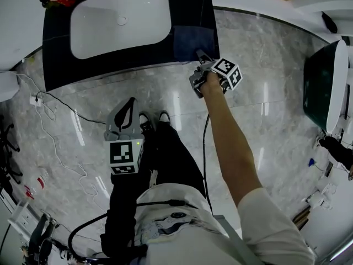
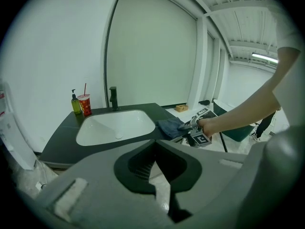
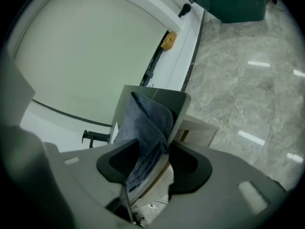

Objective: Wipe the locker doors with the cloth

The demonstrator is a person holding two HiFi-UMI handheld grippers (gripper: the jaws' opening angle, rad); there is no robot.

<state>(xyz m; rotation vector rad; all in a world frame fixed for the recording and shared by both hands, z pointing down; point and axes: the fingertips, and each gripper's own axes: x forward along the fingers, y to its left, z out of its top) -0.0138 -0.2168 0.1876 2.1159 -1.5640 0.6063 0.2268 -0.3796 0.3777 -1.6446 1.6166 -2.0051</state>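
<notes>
A blue cloth (image 1: 193,42) lies on the right corner of the dark counter (image 1: 55,59), partly over its edge. My right gripper (image 1: 199,54) reaches that corner with its jaws open. In the right gripper view the cloth (image 3: 147,120) and the counter's edge run between the jaws of the right gripper (image 3: 155,148). The left gripper view shows the cloth (image 2: 170,127) with the right gripper (image 2: 190,125) at it. My left gripper (image 1: 131,105) hangs low over the floor by the person's shoes, shut and empty; its jaws (image 2: 155,149) meet. No locker doors are in view.
A white basin (image 1: 118,21) is set in the counter, with a faucet (image 2: 113,98), a red cup (image 2: 84,104) and a soap bottle (image 2: 76,104) at its back. White cables (image 1: 55,142) trail on the marble floor. A dark green tub (image 1: 322,87) stands at the right.
</notes>
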